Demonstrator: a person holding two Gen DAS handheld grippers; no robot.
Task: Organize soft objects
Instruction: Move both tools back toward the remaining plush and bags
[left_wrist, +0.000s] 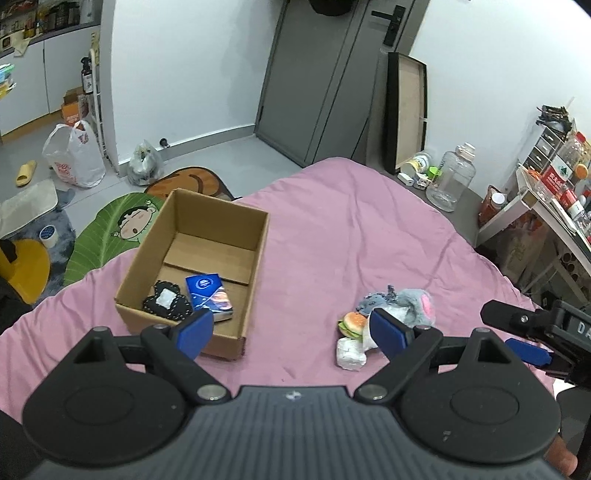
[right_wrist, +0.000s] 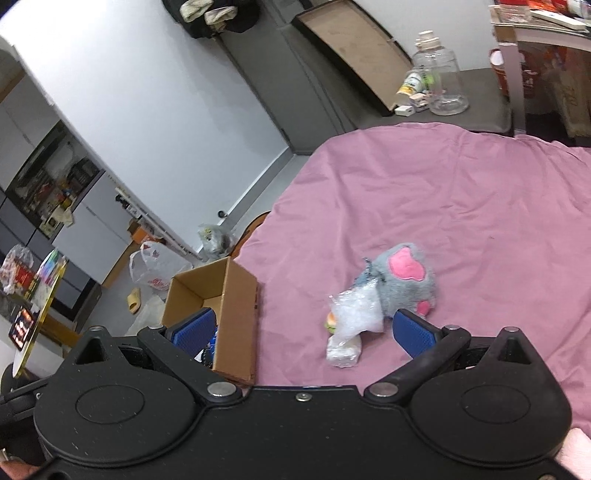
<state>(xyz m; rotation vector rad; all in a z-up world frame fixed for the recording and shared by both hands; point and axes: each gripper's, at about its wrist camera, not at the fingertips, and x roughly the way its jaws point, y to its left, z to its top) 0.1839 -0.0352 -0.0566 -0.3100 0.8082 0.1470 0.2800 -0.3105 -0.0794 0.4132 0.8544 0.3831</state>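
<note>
An open cardboard box (left_wrist: 258, 236) (right_wrist: 240, 295) sits on the pink bedspread (left_wrist: 351, 229) (right_wrist: 461, 192). It holds a black pouch (left_wrist: 166, 303) and a blue tissue pack (left_wrist: 210, 295). To its right lie a grey plush toy (left_wrist: 413, 301) (right_wrist: 402, 280), a small burger toy (left_wrist: 352, 323), a clear plastic bag (right_wrist: 356, 314) and a white packet (left_wrist: 349, 353) (right_wrist: 343, 350). My left gripper (left_wrist: 291, 330) is open and empty, above the bed between box and toys. My right gripper (right_wrist: 303, 328) is open and empty, just before the toys; it also shows in the left wrist view (left_wrist: 528, 332).
Beyond the bed are a grey door (left_wrist: 317, 74), a leaning frame (left_wrist: 406, 110), a clear jug (left_wrist: 450, 177) (right_wrist: 439, 74), a cluttered shelf (left_wrist: 554, 192), floor mats (left_wrist: 122, 229) and plastic bags (left_wrist: 74, 155) on the floor.
</note>
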